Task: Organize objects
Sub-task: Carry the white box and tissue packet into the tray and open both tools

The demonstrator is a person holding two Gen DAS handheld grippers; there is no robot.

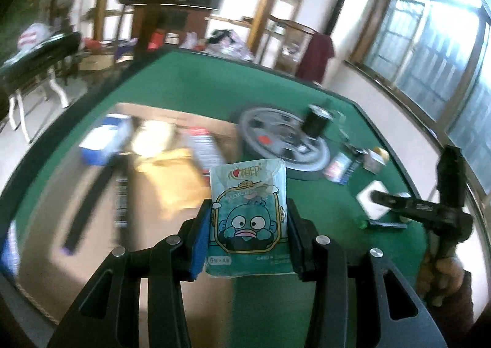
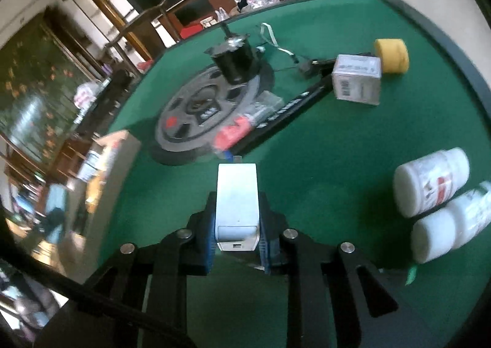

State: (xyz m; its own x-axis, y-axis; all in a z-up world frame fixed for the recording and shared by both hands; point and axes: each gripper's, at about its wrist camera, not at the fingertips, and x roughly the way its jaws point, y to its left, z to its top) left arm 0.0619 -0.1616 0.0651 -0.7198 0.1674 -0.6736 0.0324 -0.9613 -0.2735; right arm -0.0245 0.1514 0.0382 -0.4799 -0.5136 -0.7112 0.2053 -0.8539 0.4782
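While the left tongs (image 1: 248, 225) pinch a soft, light, crushable tissue pack (image 1: 249, 213) by its sides above the surface (image 1: 190, 84), the right tongs (image 2: 237, 225) clamp a stiff, smooth white box (image 2: 236, 200) near its lower end.

Bare green felt (image 2: 331, 164) is lying open at twelve to one o'clock of the right gripper (image 2: 237, 243). Two white bottles (image 2: 435, 204) are crowding three o'clock; a grey wheel disc (image 2: 196, 115) is blocking eleven o'clock.

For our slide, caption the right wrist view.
Right claw shut on a white box above the green table.
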